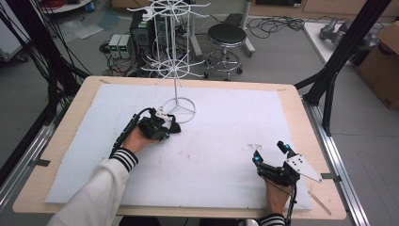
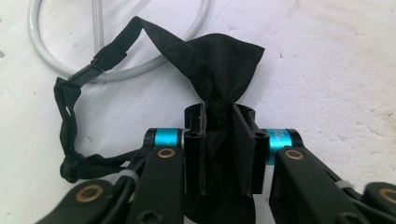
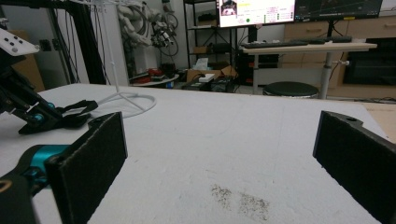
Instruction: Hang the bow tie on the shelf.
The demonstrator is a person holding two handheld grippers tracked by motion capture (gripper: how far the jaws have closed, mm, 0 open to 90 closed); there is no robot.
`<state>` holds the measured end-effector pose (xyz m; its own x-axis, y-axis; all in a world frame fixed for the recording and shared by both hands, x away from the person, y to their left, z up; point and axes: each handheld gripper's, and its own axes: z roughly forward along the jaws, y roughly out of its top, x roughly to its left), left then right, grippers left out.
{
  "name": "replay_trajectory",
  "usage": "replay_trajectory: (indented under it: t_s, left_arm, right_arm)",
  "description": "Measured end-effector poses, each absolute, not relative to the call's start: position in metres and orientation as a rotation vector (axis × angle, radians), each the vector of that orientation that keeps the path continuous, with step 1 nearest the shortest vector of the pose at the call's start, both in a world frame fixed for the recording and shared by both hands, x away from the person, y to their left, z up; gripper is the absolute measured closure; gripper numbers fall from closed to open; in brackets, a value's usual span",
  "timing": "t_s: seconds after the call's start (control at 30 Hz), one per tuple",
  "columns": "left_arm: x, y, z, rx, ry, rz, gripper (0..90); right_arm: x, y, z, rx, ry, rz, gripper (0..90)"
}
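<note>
The left gripper [image 2: 219, 123] has its jaws clamped on the knot of a black bow tie [image 2: 219, 60], which lies on the white mat [image 1: 221, 141] just in front of the jaws, one wing spread forward. The tie's thin strap [image 2: 70, 107] loops off to the side and crosses the ring base of a white wire rack [image 1: 181, 110]. The right gripper [image 1: 270, 153] rests well apart near the mat's right edge, its jaws spread wide with nothing between them.
</note>
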<state>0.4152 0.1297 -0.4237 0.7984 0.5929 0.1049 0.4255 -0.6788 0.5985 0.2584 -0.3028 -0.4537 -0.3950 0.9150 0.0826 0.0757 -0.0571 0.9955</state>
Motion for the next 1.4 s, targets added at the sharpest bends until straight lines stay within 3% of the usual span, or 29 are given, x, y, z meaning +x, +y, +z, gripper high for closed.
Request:
replay_trajectory:
  t_s: [0.73,1.03,1.4]
  left_arm:
    - [0.401,0.147,-0.418,2.296,0.765,0.403,76.9]
    - [0.391,0.153,-0.4,2.191,0.725,0.459,77.1]
    - [0.383,0.163,-0.388,2.144,0.731,0.433,77.0]
  right_arm:
    - [0.258,-0.303,-0.454,1.088,1.522,1.529,1.9]
    - [0.258,-0.303,-0.454,1.088,1.522,1.531,1.9]
    - [0.258,-0.302,-0.454,1.086,1.521,1.53,1.9]
